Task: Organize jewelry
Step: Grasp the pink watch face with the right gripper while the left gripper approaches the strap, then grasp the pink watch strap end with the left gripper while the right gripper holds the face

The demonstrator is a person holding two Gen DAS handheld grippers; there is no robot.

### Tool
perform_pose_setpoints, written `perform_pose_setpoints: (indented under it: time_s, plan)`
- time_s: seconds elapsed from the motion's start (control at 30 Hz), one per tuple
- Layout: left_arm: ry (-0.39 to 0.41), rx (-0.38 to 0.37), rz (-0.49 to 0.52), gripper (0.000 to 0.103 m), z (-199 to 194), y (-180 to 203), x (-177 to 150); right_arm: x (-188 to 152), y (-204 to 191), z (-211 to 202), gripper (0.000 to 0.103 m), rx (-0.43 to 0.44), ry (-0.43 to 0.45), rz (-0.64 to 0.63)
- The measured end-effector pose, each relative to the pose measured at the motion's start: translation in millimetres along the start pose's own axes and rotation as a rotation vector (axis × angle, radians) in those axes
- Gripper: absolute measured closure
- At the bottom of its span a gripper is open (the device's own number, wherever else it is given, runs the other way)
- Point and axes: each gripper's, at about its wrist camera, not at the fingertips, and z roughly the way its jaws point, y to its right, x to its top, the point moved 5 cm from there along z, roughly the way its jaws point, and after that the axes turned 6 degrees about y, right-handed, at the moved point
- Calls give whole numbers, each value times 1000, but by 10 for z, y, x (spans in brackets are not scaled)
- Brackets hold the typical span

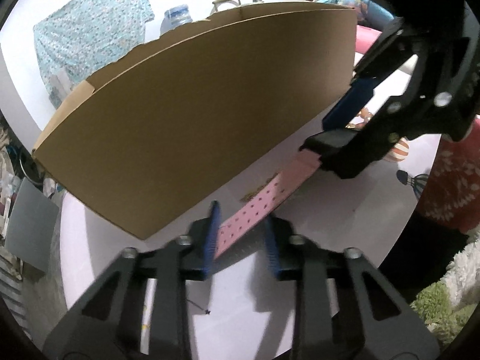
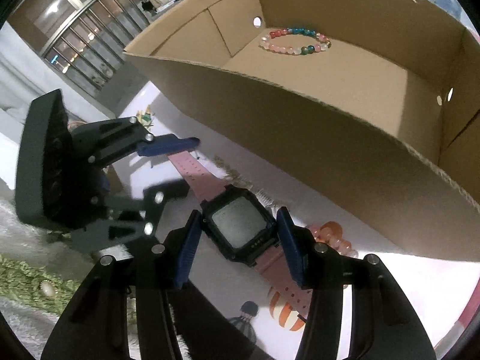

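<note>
Cardboard dominates both views: a big open box (image 2: 300, 150) stands on the white bench (image 2: 390, 285), its near wall rising right behind the work and hiding, from the left wrist view, whatever lies inside. Behind the box that view also shows a clear water bottle (image 1: 177, 18) and a teal patterned cloth (image 1: 90, 30), and at the right edge a person's red patterned sleeve (image 1: 450, 186). A green and white shaggy rug (image 2: 24, 273) lies below the bench edge. The bench top is printed with striped hot-air balloons (image 2: 283, 312). An orange bead bracelet (image 2: 333, 237) sits on it, touching the foot of the box wall just beside the watch, and a thin gold chain (image 2: 234, 174) trails along the same wall. Inside the box, near the far corner, lies a single bracelet of pink, clear, red, blue and green beads (image 2: 295, 40); the box walls have small round holes punched in them. The watch (image 2: 240, 228) is outside the box, in front of its near wall, between the two claws. It has a square black case with a dull grey screen and a pink strap full of small holes. The right claw (image 2: 239, 211) is pinching the watch, its blue pads set against the two sides of the case. The left claw (image 1: 241, 213) is spread around the free end of the strap: one pad touches the strap's edge and the other stands apart from it.
</note>
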Motion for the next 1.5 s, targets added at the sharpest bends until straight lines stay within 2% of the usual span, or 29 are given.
perform_pose_setpoints:
  time_s: [0.13,0.33,0.5,0.67,1.03,1.33,1.5]
  plan:
    - [2,-1,10,97,-205,7,-4,38,-131,-19,53,28,15,14]
    - [-73,-101,-115,99,-360,-130,-117,-45,-299,51,52,83,22,76]
    - [-127,-121,-165,99,-312,-166,-239,-166,-359,186,52,8,40,65]
    - [-140,-137,-188,99,-256,-240,-177,-295,-373,123,52,-108,87,34]
    - [-178,-182,-234,99,-180,-306,-206,-474,-524,241,52,-332,84,-198]
    - [-188,-182,-226,99,-159,-287,-218,-479,-451,280,71,-354,37,-271]
    - [-188,-187,-228,99,-158,-289,-224,-436,-373,226,77,-295,35,-176]
